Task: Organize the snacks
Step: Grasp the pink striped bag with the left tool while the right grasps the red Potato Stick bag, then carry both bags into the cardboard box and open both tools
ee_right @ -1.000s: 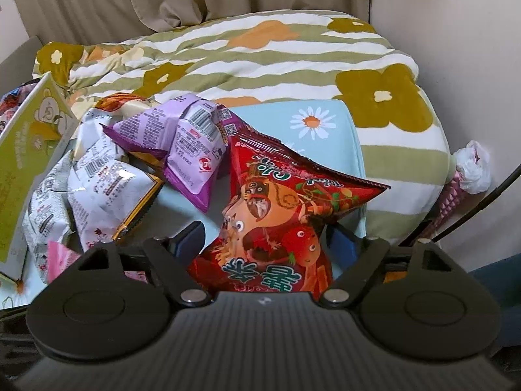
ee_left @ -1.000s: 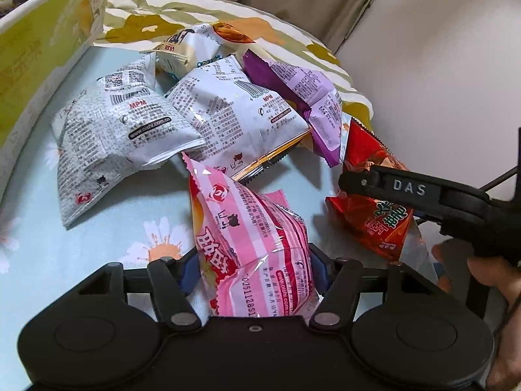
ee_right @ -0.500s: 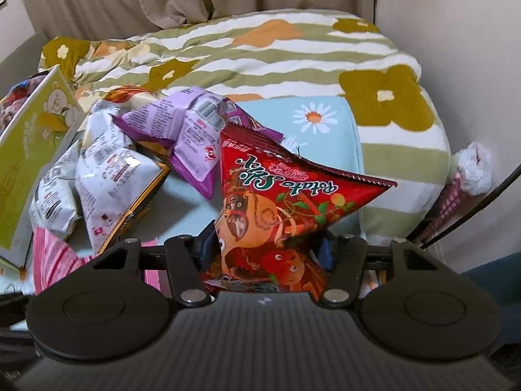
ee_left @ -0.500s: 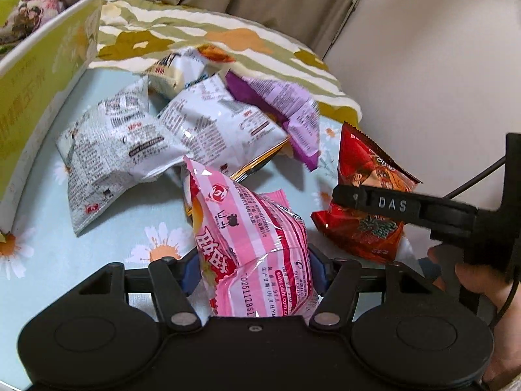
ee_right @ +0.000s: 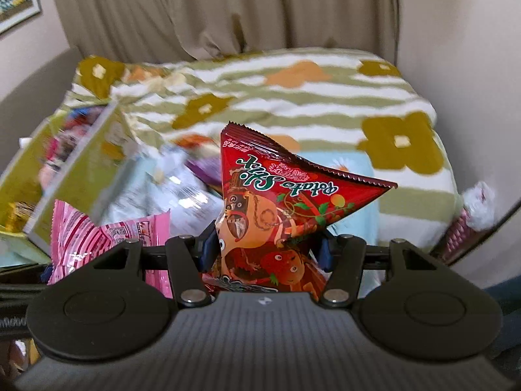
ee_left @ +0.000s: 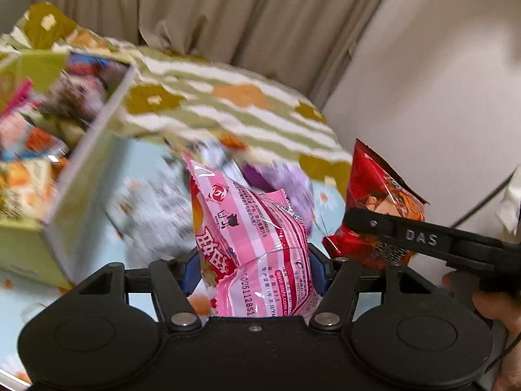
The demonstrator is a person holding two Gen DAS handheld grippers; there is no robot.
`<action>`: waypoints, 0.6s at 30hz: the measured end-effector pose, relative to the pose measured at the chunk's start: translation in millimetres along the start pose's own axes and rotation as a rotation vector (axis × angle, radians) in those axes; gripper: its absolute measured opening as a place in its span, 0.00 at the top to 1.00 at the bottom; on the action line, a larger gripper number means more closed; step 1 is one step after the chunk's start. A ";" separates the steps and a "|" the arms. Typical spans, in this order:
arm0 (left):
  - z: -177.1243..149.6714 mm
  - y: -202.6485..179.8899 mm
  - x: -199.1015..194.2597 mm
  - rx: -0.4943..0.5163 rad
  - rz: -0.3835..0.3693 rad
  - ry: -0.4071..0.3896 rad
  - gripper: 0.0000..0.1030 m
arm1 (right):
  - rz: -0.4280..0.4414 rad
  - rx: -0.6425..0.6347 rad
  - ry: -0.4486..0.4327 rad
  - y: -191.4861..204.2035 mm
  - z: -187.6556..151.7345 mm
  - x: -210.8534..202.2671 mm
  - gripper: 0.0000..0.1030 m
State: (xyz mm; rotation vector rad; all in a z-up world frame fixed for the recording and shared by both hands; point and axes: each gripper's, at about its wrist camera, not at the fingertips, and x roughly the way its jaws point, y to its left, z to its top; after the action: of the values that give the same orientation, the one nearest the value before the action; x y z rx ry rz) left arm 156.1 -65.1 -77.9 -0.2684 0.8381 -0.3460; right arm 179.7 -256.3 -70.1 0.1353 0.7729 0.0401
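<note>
My left gripper [ee_left: 254, 273] is shut on a pink striped snack bag [ee_left: 250, 241] and holds it up off the table. My right gripper [ee_right: 265, 254] is shut on a red Potato Stix bag [ee_right: 280, 208], also lifted; that red bag shows in the left wrist view [ee_left: 377, 195], with the right gripper's finger across it. The pink bag shows at the left of the right wrist view [ee_right: 107, 238]. A yellow-green box [ee_left: 81, 176] holding several snacks stands at the left, also seen in the right wrist view [ee_right: 81, 169].
White and purple snack bags [ee_left: 162, 202] lie blurred on the light blue flowered tablecloth [ee_left: 146, 163]. A green striped flowered blanket [ee_right: 293, 97] lies behind, with a beige curtain [ee_right: 228, 9] and a wall on the right.
Both grippers have risen and tilted up with their bags. The box's open top has come into view. The right jaws have closed tighter on the red bag.
</note>
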 end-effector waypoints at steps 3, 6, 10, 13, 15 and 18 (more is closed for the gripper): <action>15.7 18.3 -23.3 -0.013 0.026 -0.050 0.35 | 0.051 -0.005 -0.026 20.1 15.3 -8.8 0.30; 31.4 39.5 -43.9 -0.023 0.050 -0.088 0.35 | 0.087 -0.021 -0.053 46.2 30.7 -13.1 0.30; 51.3 69.9 -66.9 -0.026 0.088 -0.129 0.35 | 0.128 -0.044 -0.077 83.4 46.8 -14.3 0.30; 64.9 96.4 -82.3 -0.033 0.114 -0.151 0.34 | 0.164 -0.053 -0.083 115.5 56.8 -12.4 0.30; 73.8 115.2 -87.8 -0.040 0.129 -0.159 0.35 | 0.181 -0.066 -0.083 137.6 62.3 -9.0 0.30; 84.9 141.4 -93.4 -0.047 0.139 -0.165 0.34 | 0.213 -0.067 -0.067 169.8 70.5 3.1 0.30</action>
State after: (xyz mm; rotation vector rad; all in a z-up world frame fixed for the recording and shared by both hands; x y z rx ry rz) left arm 190.2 109.3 -11.9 -0.2767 0.6989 -0.1719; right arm 233.4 -95.4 0.9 0.1540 0.6874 0.2623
